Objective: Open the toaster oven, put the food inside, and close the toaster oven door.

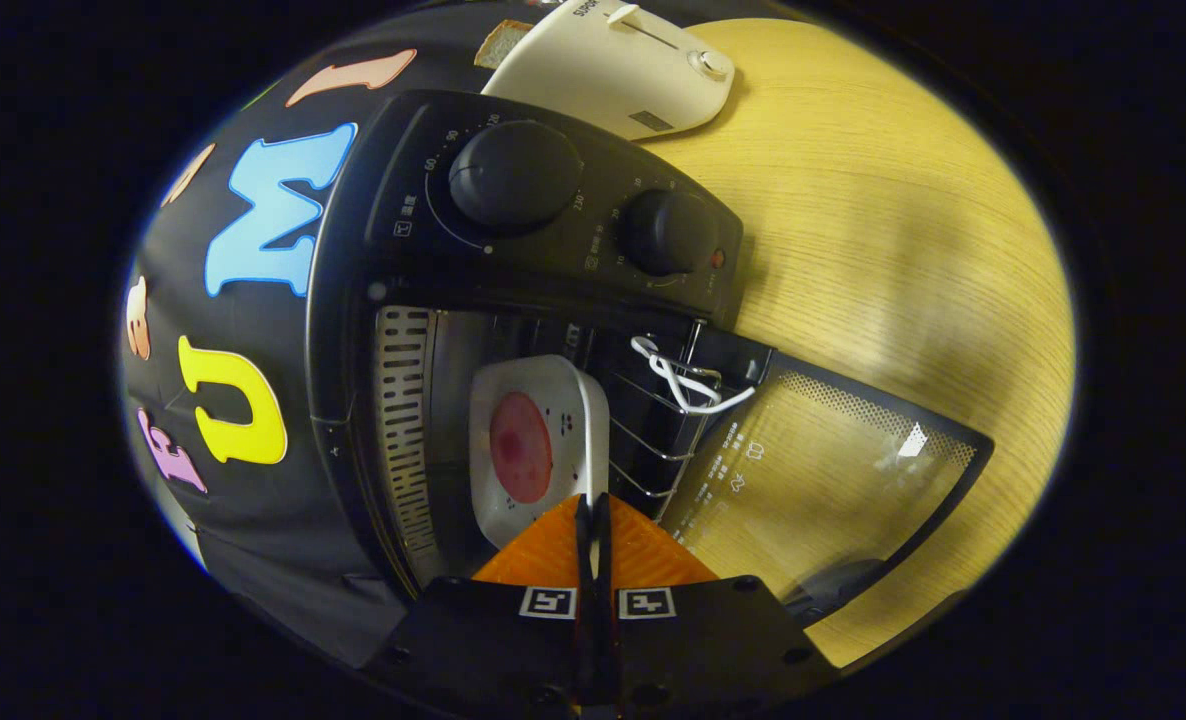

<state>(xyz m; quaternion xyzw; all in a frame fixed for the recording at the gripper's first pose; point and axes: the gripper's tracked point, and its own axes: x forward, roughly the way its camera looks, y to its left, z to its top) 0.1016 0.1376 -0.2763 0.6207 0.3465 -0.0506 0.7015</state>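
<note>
The toaster oven [513, 300] stands open on the wooden counter [903, 250], its glass door [833, 480] swung fully down so that the wood grain shows through the pane. Inside the cavity, on the wire rack [653, 430], sits a white tray [538, 440] carrying the food, a round pink slice [521, 447]. The hand-held gripper [593, 520] points into the opening, its orange fingers [543, 555] pressed together with only a thin dark seam between them and their tips meeting right at the tray's near edge; whether they pinch that rim or merely touch it cannot be told. By this look the placing step is at its end, and only the closing is left. The next move would call for freeing the tray if it is held, backing straight out of the cavity, then getting under the far edge of the lowered door and swinging it up until it shuts. A white cord or tie [688, 380] looped on the rack near the door's hinge could snag or get caught as the door rises. Behind the oven stands a white pop-up toaster [623, 70] with a slice of bread [500, 42] beside it, well clear of the door's path.
</note>
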